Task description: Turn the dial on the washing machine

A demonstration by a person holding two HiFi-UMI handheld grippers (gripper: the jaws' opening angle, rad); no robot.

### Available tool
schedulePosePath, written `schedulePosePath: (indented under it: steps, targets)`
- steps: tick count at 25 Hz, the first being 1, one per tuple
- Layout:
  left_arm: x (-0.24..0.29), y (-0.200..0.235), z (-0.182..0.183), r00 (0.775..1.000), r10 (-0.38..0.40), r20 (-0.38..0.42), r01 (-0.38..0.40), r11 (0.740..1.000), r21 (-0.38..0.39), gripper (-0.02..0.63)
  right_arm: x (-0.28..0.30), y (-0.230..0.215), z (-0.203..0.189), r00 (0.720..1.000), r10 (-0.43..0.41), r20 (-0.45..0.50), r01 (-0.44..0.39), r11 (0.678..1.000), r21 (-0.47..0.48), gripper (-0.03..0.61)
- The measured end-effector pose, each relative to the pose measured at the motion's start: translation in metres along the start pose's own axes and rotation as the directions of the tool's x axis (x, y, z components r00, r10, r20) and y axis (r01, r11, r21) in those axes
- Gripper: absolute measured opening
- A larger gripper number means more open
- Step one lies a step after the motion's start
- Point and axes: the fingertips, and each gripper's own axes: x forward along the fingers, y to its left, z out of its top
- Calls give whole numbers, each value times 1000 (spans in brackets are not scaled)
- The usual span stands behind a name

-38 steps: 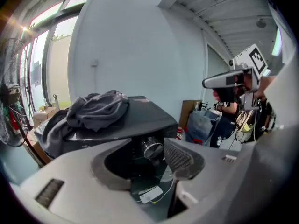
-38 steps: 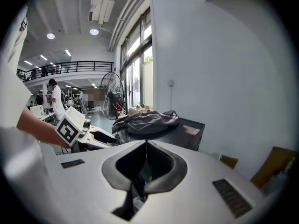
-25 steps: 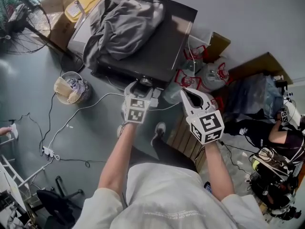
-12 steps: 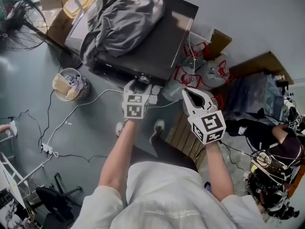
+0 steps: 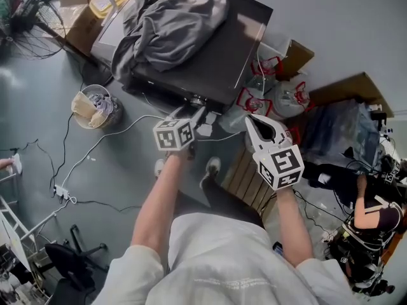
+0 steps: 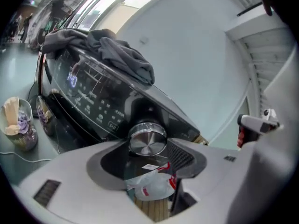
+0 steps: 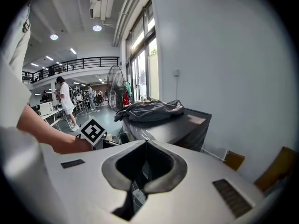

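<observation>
The left gripper (image 6: 148, 146) has its jaws wide and closed on the round silver metal dial (image 6: 147, 139) at the front panel of the black washing machine (image 5: 210, 62). The right gripper (image 7: 146, 143), jaws together and empty, hangs right of the machine's front. A crumpled grey garment (image 5: 172, 24) lies on the machine's top, a small round basket (image 5: 95, 110) of pale scraps stands left of it, and clear red-handled plastic bags (image 5: 280, 97), contents unclear, lie at its right.
</observation>
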Motion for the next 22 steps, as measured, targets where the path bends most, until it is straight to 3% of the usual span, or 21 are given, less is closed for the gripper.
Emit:
schedulePosePath:
  steps: [4, 6, 10, 16, 19, 22]
  targets:
    - [-1, 2, 0, 998, -56, 32, 60, 989, -133, 262, 0, 2, 0, 1000, 12, -1, -12, 1000, -1, 14]
    - [-2, 1, 2, 993, -104, 63, 116, 963, -242, 262, 0, 3, 0, 1000, 15, 2, -15, 1000, 4, 14]
    - [-3, 3, 1, 973, -179, 144, 226, 857, -464, 253, 1, 4, 0, 1000, 18, 4, -18, 1000, 11, 14]
    - [-3, 2, 2, 944, -220, 244, 327, 704, -630, 218, 0, 6, -1, 1000, 22, 6, -22, 1000, 8, 15]
    - [-3, 2, 2, 939, -219, 265, 341, 686, -643, 219, -2, 7, 1, 1000, 23, 9, -23, 1000, 3, 14]
    - [-4, 2, 2, 938, -211, 275, 342, 698, -629, 232, -2, 8, 2, 1000, 25, 12, -25, 1000, 1, 15]
